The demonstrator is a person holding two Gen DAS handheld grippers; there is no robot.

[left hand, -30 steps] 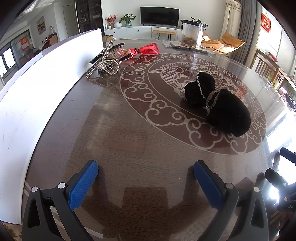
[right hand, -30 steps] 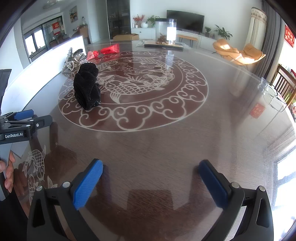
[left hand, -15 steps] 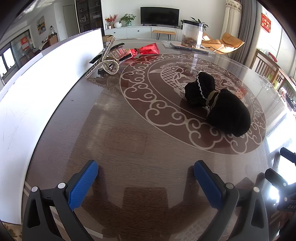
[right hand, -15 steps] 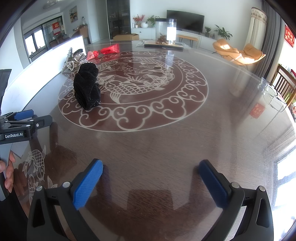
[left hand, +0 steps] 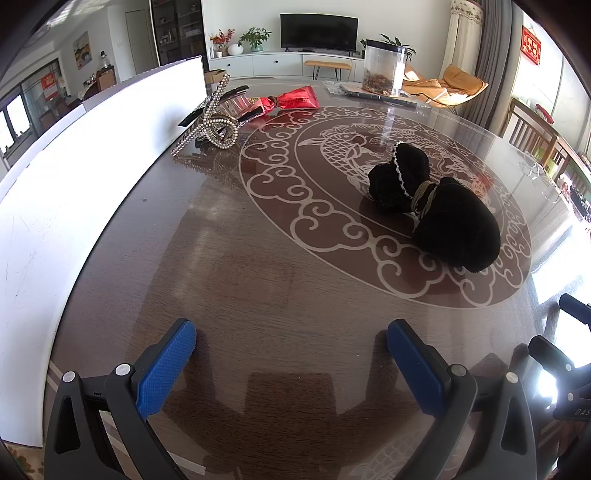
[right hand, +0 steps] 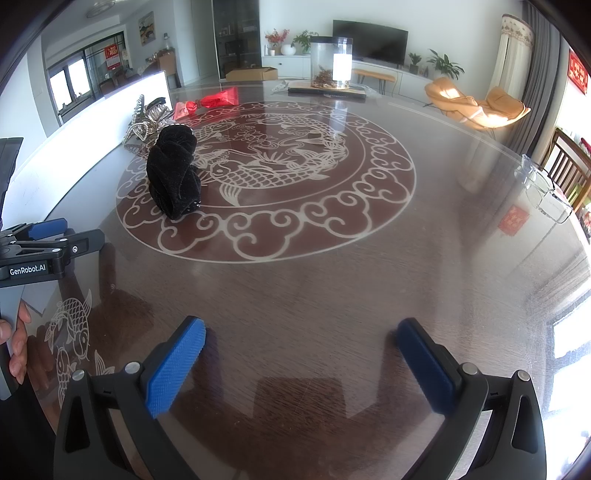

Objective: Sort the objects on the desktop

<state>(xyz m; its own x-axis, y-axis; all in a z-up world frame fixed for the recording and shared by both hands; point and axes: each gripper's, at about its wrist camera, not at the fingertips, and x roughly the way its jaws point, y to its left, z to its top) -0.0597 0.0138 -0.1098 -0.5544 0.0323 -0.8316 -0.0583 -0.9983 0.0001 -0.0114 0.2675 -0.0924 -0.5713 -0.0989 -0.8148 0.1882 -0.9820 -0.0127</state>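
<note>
A round glass-topped desk (left hand: pixel 258 258) carries a black velvet scrunchie (left hand: pixel 436 218) on its fish medallion, a rhinestone hair clip (left hand: pixel 212 122) beside the white board (left hand: pixel 74 177); left tool (left hand: pixel 291 354) and right tool (right hand: pixel 299 350) gape wide, empty.

Both wrist views sit low over the table (left hand: pixel 229 258), facing 12 o'clock toward the TV (left hand: pixel 319 26). The 2 views share the black pouch (left hand: pixel 436 210) (right hand: pixel 173 177); the left gripper (right hand: pixel 55 234) shows at the right view's 9 o'clock.
</note>
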